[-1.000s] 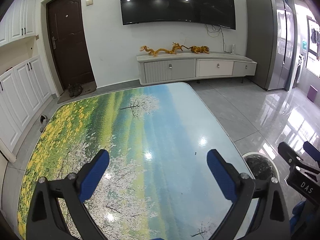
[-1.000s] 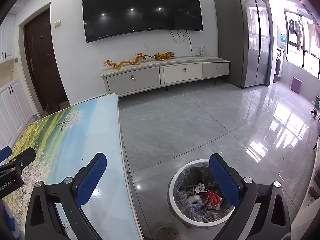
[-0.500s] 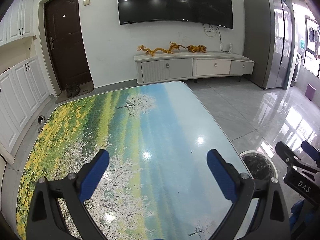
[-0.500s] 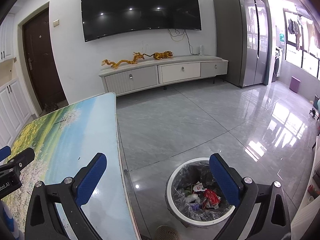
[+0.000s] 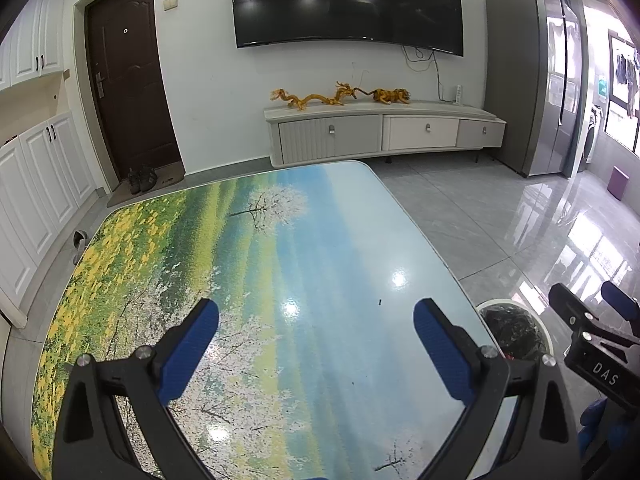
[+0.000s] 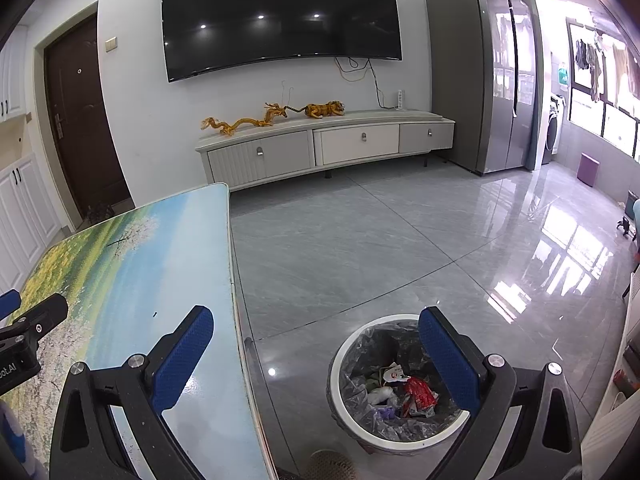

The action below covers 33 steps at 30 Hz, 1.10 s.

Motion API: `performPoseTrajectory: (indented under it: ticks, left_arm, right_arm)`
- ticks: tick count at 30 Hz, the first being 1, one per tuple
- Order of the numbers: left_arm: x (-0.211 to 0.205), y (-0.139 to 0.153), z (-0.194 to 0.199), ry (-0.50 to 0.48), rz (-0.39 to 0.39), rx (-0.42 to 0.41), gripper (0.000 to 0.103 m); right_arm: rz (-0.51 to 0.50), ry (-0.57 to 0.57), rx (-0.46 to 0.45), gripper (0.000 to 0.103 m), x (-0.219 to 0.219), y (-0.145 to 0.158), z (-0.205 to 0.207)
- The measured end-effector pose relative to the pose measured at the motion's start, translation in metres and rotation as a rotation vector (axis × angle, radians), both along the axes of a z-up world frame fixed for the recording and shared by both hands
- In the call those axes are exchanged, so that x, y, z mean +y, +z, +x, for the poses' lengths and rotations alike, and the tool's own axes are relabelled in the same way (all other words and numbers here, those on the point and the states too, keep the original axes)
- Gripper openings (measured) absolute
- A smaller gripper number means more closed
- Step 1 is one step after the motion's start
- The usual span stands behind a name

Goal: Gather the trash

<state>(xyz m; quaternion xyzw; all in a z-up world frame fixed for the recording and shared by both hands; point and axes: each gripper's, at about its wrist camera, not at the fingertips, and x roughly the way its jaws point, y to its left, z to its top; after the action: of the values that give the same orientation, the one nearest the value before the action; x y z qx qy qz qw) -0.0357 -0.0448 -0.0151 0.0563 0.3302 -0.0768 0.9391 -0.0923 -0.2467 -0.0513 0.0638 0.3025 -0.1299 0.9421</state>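
Left gripper [image 5: 316, 340] over table [image 5: 256, 264], jaws spread wide, nothing between them. Tabletop looks bare of trash; only tiny dark speck [image 5: 379, 302] ahead and slightly right of left gripper, too small to identify.

Right gripper [image 6: 316, 344] past table's right edge, jaws equally wide, nothing held, right finger above bin [image 6: 344, 360].

Bin on floor just beside table, lined with dark bag; trash [image 6: 404, 392] already inside. Right hand nearer bin, left nearer speck. Judgement: collection looks near finished.
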Motion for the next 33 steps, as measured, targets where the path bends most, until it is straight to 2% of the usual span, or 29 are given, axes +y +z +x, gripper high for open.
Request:
performPoseTrajectory:
  ticks: [33]
  left_arm:
    - [0.0014,0.0015,-0.0034,-0.011,-0.044,0.007,0.099]
  right_arm:
    - [-0.008,-0.024,0.001,0.103,-0.0023,-0.0012,-0.0031]
